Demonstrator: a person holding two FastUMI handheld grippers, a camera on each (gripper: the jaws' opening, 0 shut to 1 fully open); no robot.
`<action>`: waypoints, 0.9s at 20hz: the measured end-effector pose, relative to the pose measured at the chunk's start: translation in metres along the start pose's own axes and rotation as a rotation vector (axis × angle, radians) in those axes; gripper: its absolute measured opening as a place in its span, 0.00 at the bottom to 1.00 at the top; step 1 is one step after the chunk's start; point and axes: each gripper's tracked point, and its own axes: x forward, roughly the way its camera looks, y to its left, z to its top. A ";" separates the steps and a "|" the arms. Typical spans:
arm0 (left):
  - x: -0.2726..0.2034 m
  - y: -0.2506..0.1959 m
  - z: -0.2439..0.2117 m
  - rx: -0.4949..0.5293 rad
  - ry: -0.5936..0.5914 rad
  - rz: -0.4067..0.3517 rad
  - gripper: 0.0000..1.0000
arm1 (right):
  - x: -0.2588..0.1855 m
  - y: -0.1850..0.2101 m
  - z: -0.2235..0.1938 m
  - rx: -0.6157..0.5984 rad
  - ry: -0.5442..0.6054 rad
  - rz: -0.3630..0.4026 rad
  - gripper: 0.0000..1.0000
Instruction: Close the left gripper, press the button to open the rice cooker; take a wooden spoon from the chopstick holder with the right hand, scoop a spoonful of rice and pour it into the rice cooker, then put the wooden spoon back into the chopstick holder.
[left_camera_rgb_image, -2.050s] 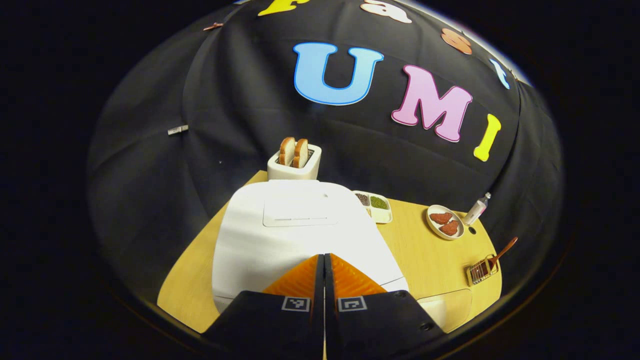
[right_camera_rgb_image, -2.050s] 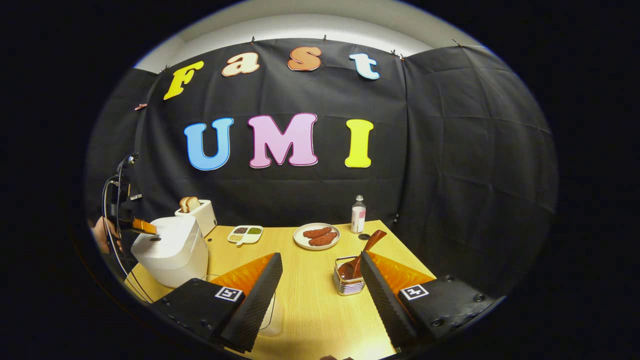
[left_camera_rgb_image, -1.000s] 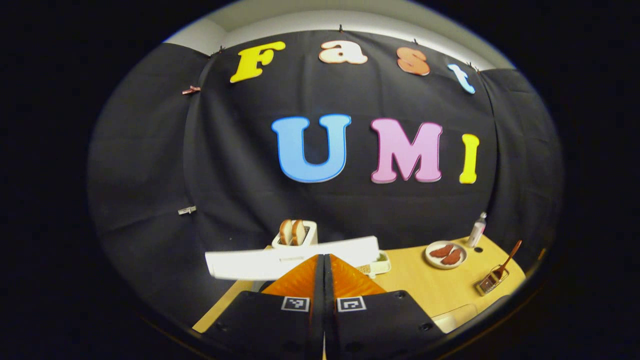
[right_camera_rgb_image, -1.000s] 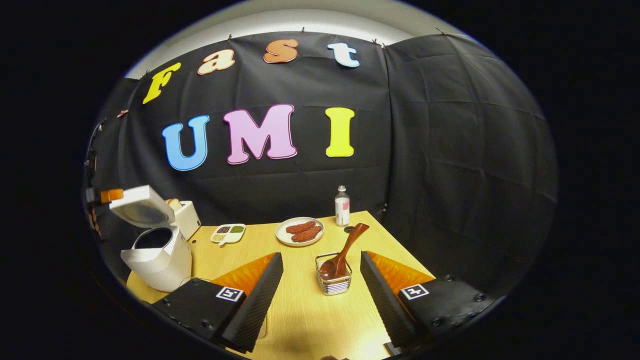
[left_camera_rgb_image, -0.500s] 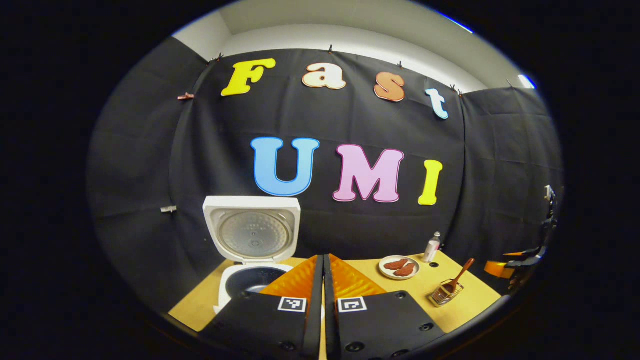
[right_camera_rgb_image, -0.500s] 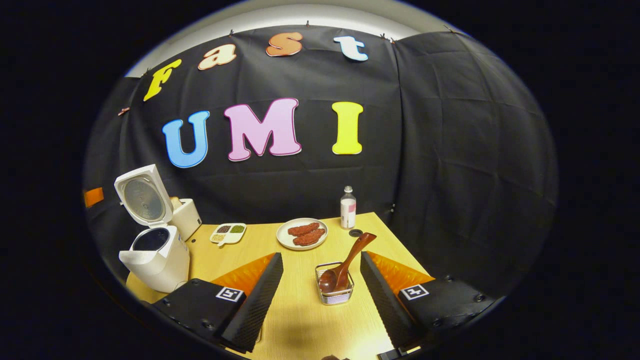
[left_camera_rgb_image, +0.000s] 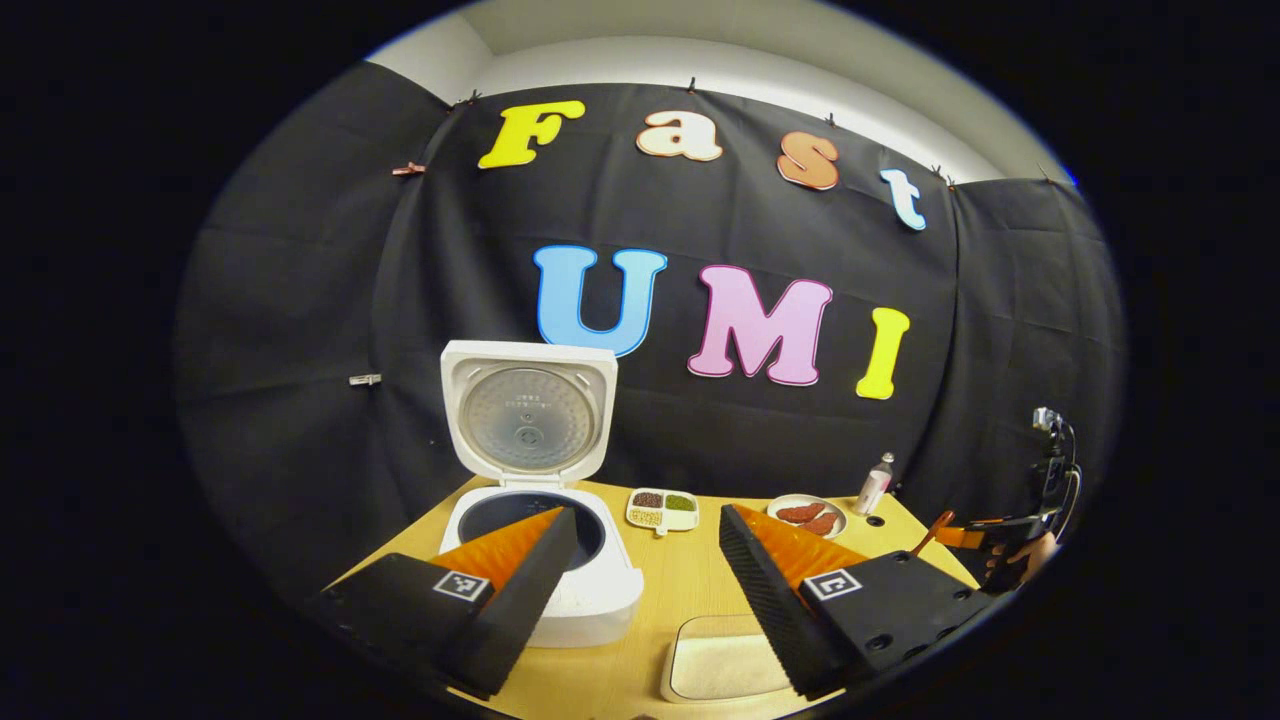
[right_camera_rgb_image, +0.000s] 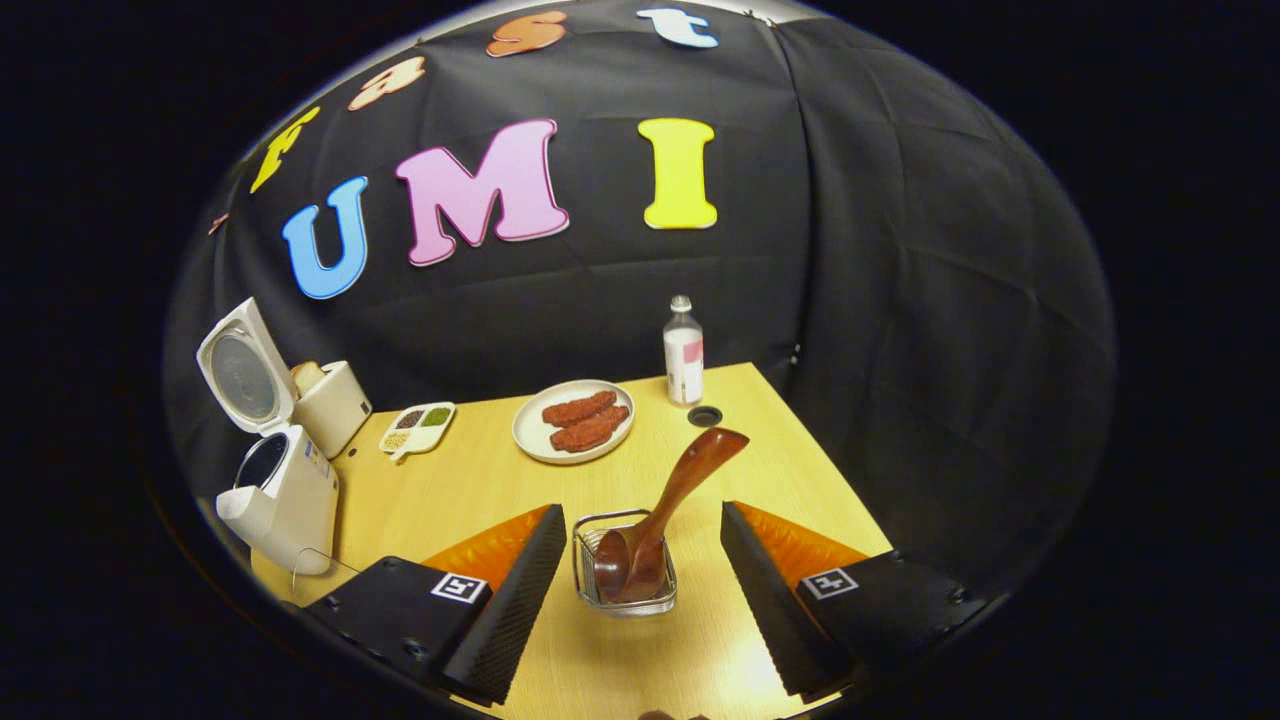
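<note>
The white rice cooker (left_camera_rgb_image: 600, 590) stands with its lid (left_camera_rgb_image: 528, 420) raised and its dark pot showing. My left gripper (left_camera_rgb_image: 648, 515) is open, pulled back from the cooker, holding nothing. A white tray of rice (left_camera_rgb_image: 715, 665) lies below its right finger. In the right gripper view, the wooden spoon (right_camera_rgb_image: 685, 480) leans in the wire chopstick holder (right_camera_rgb_image: 625, 600), bowl down, handle up to the right. My right gripper (right_camera_rgb_image: 642, 512) is open, and the holder and spoon sit between its fingers without touching them. The open cooker (right_camera_rgb_image: 285, 495) is at the far left.
On the wooden table (right_camera_rgb_image: 480, 490) a toaster with bread (right_camera_rgb_image: 330, 405) stands behind the cooker. A divided dish of grains (right_camera_rgb_image: 415, 425), a plate of meat (right_camera_rgb_image: 575, 420) and a small bottle (right_camera_rgb_image: 684, 365) line the back. A hand (left_camera_rgb_image: 1025, 555) holds the right gripper (left_camera_rgb_image: 965, 537).
The cooker's lid has sprung open. My left gripper lifted, backed away and went from shut to open. My right gripper moved forward and down until it straddles the holder.
</note>
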 end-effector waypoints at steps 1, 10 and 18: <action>-0.003 0.006 -0.008 0.013 0.013 0.037 0.96 | 0.011 -0.005 -0.007 0.007 0.025 0.000 0.98; -0.034 -0.011 -0.083 -0.031 0.165 0.188 0.96 | 0.090 -0.007 -0.007 0.103 0.073 0.084 0.97; -0.034 -0.035 -0.095 -0.004 0.195 0.160 0.96 | 0.108 0.006 -0.005 0.132 0.063 0.111 0.20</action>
